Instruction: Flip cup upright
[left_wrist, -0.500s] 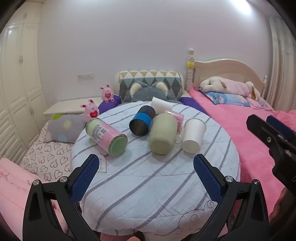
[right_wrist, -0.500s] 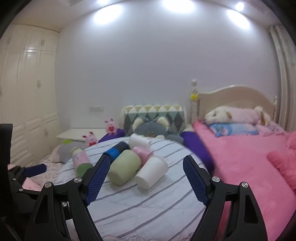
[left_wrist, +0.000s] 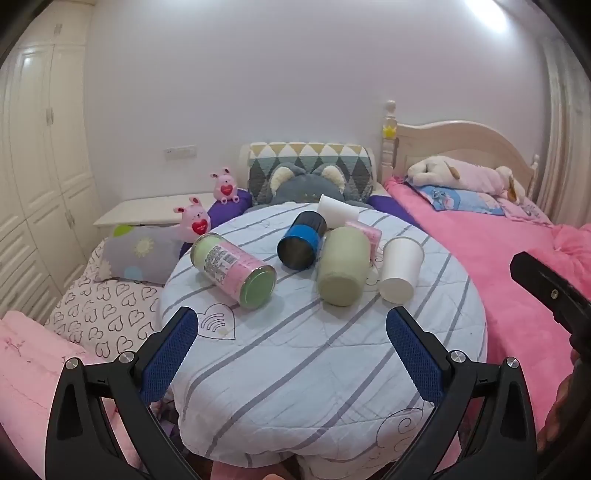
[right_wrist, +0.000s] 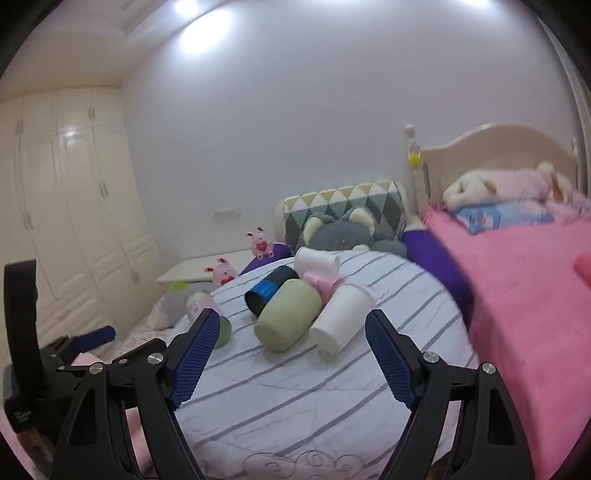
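Left gripper (left_wrist: 291, 345): black angular plastic arms, blue mesh-textured pads (left_wrist: 168, 356), silver screws at the joints. Right gripper (right_wrist: 290, 352): same black frame, blue pads, silver screws.

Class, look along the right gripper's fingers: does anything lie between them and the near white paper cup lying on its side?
Nothing visible does. The right gripper is open, and only bare striped cloth separates it from the white paper cup. The green cup lies against the cup's left.
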